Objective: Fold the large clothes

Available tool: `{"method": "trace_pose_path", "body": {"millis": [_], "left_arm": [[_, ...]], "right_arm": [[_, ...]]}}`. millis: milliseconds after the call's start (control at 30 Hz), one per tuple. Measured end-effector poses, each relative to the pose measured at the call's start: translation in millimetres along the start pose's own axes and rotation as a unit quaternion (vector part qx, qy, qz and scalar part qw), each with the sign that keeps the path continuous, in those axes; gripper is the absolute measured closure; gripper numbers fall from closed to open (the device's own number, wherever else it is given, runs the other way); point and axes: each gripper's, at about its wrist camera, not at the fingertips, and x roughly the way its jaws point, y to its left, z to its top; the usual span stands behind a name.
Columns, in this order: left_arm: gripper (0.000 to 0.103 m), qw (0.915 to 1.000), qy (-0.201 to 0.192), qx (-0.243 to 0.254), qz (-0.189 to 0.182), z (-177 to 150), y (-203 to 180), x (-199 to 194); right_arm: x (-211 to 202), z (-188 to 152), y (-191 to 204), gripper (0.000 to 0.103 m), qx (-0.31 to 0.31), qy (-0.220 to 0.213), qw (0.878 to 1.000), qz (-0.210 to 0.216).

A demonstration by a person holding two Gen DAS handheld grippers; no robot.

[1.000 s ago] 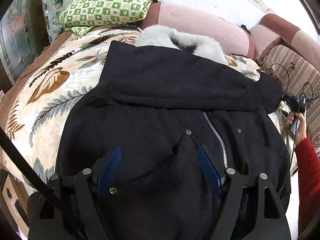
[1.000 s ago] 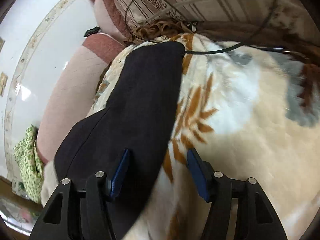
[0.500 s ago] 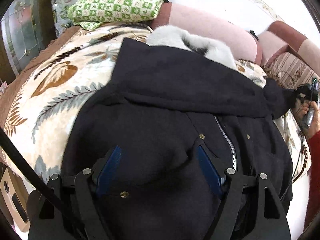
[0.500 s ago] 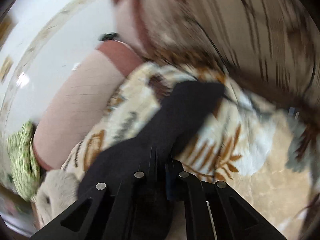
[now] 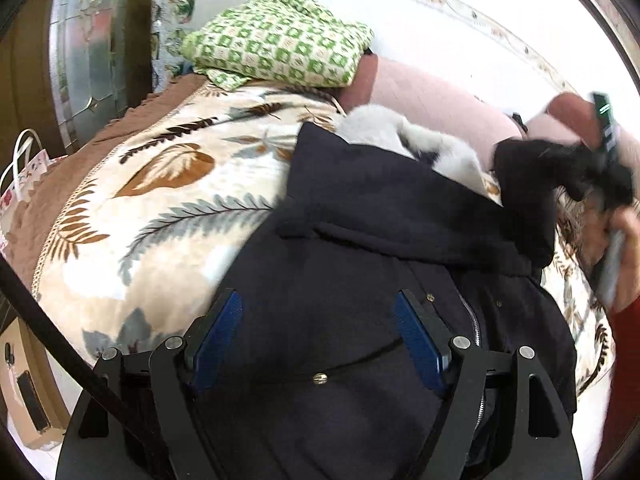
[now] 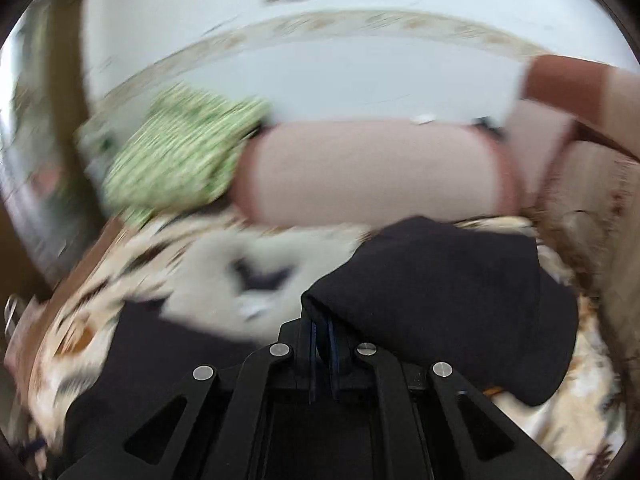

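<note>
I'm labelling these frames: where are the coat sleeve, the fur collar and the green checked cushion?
coat sleeve (image 6: 440, 280), right wrist view, lifted cuff end.
fur collar (image 5: 380, 128), left wrist view, white fur.
green checked cushion (image 5: 280, 40), left wrist view, top face.

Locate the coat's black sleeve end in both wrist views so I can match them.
Left wrist: sleeve end at upper right, lifted by the right gripper.
Right wrist: lower centre, pinched in the shut jaws.
Shared landmark: green checked pillow.

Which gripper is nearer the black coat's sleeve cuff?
Right. The right gripper is clamped on the black coat's sleeve cuff; the left gripper hovers open over the coat's front.
</note>
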Motion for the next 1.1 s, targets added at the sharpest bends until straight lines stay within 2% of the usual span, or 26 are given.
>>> {"method": "trace_pose_path", "body": {"millis": [100, 200, 300, 400, 433, 567, 667, 733, 800, 900, 967, 1033, 1100], "left_arm": [[0.026, 0.9999, -0.006, -0.011, 0.000, 0, 12, -8], [0.026, 0.9998, -0.014, -0.015, 0.004, -1, 20, -14], [0.026, 0.9995, -0.021, -0.020, 0.010, -1, 28, -16], [0.026, 0.9993, -0.018, -0.033, 0.009, -1, 36, -14], [0.026, 0.9991, -0.015, -0.038, 0.006, -1, 38, -12], [0.026, 0.9992, -0.010, -0.037, -0.001, -5, 37, -10], [0.026, 0.9995, -0.010, -0.029, -0.002, -7, 32, -8], [0.026, 0.9996, -0.009, -0.026, -0.005, -8, 30, -7], [0.026, 0.9996, -0.008, -0.025, -0.007, -9, 30, -6], [0.026, 0.9996, -0.009, -0.025, -0.005, -9, 30, -7], [0.026, 0.9996, -0.012, -0.026, -0.002, -9, 31, -7], [0.026, 0.9995, -0.012, -0.030, -0.002, -9, 33, -7], [0.026, 0.9994, -0.014, -0.030, 0.000, -10, 35, -8]], "right_arm": [[43, -40, 42, 0.095, -0.018, 0.054, 0.998, 0.018], [77, -82, 65, 0.087, -0.031, 0.097, 0.995, 0.017], [79, -115, 75, 0.080, -0.039, 0.120, 0.991, 0.050], [51, -131, 77, 0.067, -0.071, 0.102, 0.991, 0.055], [42, -132, 76, 0.063, -0.076, 0.099, 0.990, 0.060], [-12, -129, 48, 0.061, -0.078, 0.069, 0.992, 0.074], [-55, -121, 19, 0.061, -0.055, 0.023, 0.995, 0.079], [-77, -114, -1, 0.061, -0.027, -0.019, 0.997, 0.066], [-92, -105, -29, 0.061, 0.022, -0.064, 0.997, 0.030], [-77, -93, -58, 0.061, 0.094, -0.079, 0.992, -0.009], [-46, -84, -72, 0.061, 0.129, -0.050, 0.990, -0.036], [-16, -79, -73, 0.067, 0.127, -0.015, 0.991, -0.040], [21, -67, -53, 0.070, 0.100, 0.019, 0.994, -0.028]]}}
